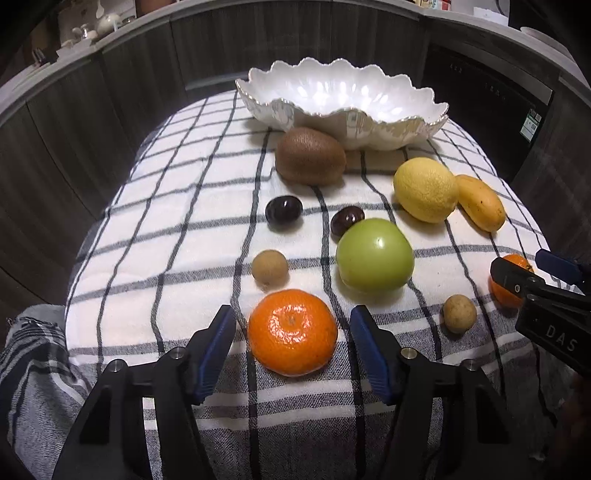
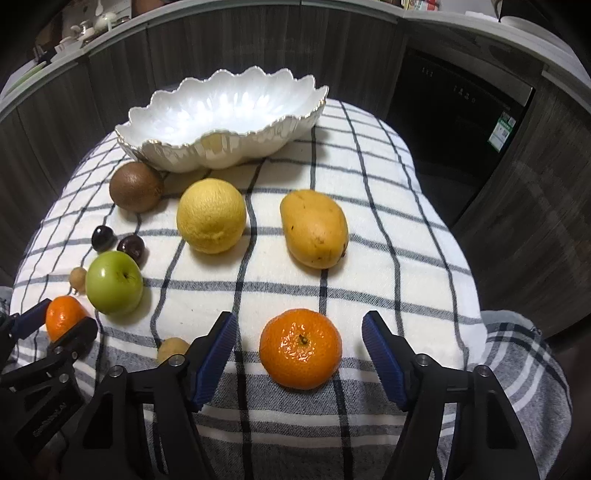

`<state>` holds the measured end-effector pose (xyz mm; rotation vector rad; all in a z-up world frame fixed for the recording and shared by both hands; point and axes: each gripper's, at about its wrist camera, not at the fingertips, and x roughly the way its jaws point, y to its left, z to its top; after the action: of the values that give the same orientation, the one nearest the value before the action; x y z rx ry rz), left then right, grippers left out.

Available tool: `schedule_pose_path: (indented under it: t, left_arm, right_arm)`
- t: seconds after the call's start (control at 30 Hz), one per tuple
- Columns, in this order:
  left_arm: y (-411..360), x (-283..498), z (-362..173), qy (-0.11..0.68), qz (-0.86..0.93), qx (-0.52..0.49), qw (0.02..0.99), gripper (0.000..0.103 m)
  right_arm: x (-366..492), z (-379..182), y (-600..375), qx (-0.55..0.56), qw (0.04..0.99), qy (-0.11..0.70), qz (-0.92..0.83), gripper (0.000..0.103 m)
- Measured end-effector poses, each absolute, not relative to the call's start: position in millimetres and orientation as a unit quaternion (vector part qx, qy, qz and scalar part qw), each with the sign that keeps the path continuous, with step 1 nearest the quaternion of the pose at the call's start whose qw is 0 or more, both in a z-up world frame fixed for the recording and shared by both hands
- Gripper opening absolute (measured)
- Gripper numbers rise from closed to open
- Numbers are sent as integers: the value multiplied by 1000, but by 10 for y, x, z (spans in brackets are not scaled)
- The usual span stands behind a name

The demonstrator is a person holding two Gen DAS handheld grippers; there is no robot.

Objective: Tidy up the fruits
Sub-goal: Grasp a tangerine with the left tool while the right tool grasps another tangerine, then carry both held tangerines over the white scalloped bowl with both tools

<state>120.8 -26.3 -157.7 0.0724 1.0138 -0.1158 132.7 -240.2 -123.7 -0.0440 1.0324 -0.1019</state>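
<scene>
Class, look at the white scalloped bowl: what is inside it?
The white scalloped bowl shows only bare glossy interior, no fruit. The near rim hides the lowest part of its floor, so that strip cannot be checked.

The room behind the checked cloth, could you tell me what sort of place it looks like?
Probably a home kitchen. A curved counter carries white crockery, dark wood-grain cabinet fronts run under it, and a built-in black appliance sits on the right. Fruit lies before a white scalloped bowl.

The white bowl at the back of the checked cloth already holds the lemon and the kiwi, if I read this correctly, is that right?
Not quite: the white bowl at the back of the checked cloth is empty. The lemon and the kiwi lie on the cloth in front of it, as the right wrist view shows.
</scene>
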Motion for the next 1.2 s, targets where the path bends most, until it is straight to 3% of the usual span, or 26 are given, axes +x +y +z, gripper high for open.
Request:
schedule_pose_path:
  t: [0.33, 0.4, 1.2]
  left_arm:
    - [-284, 1199, -1632, 496, -61, 31, 866, 50]
    - [-288, 1189, -1617, 492, -60, 34, 868, 47]
    - [-290, 1079, -1158, 442, -85, 42, 892, 45]
  right_arm:
    - [1341, -1340, -2413, -12, 857, 513, -40, 50]
    - [1349, -1346, -2416, -13, 858, 513, -39, 50]
    - [1245, -882, -2371, -13, 887, 461, -18, 48]
